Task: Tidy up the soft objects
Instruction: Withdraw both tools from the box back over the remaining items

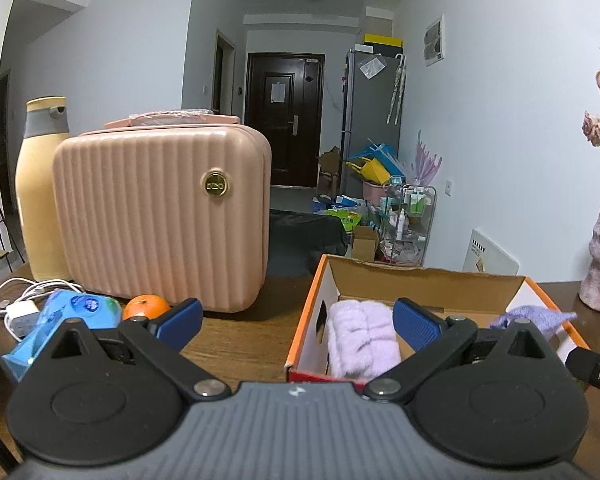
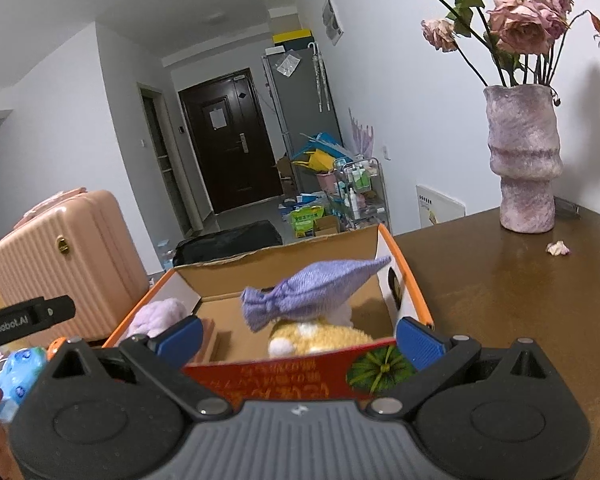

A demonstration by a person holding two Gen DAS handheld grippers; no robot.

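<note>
Claws are both standing wide open and gripping nothing: the left claw [image 1: 298,322] is hovering over the counter [image 1: 240,336] at the box's left near corner, and the right claw [image 2: 299,334] is hovering at the near wall of the box [image 2: 404,280], its blue pads spread to either side. Just beyond, inside the box, a yellow plush [image 2: 320,338] is lying at the near right, with a purple cloth [image 2: 312,292] sitting on top of it and poking up above the rim. A lilac towel [image 1: 362,338] is lying rolled along the box's left side, touching the wall. Left of the box, a blue pack [image 1: 72,316], a charger [image 1: 20,314] and an orange [image 1: 146,306] are resting on the counter in front of a pink case [image 1: 160,216], with a bottle [image 1: 40,196] behind it. Farther right, a vase [image 2: 524,160] is standing well apart from the box.
</note>
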